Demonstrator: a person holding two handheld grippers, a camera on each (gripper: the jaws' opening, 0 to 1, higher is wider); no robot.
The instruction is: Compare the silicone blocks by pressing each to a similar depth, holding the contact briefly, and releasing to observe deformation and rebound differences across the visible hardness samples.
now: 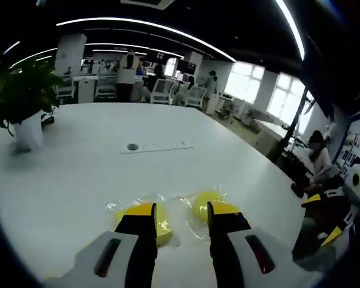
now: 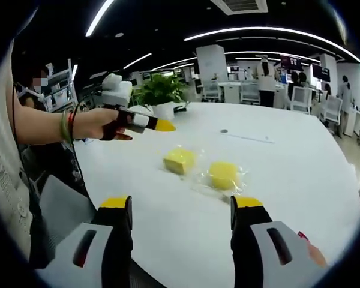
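Observation:
Two yellow silicone blocks in clear wrap lie side by side on the white table (image 1: pixel 78 180). In the left gripper view, one block (image 1: pixel 162 224) is partly hidden behind the left jaw and the other block (image 1: pixel 200 204) sits just left of the right jaw. My left gripper (image 1: pixel 181 213) is open and holds nothing. In the right gripper view, the blocks (image 2: pixel 180 160) (image 2: pixel 223 174) rest ahead of my right gripper (image 2: pixel 181 205), which is wide open and apart from them. A hand holds the left gripper (image 2: pixel 149 123) in the air, left of the blocks.
A potted plant (image 1: pixel 24 102) (image 2: pixel 162 95) stands near the table's far side. A cable strip (image 1: pixel 157 147) (image 2: pixel 246 137) lies mid-table. The table edge (image 2: pixel 117 198) runs near my right jaws. Chairs, desks and people fill the room behind.

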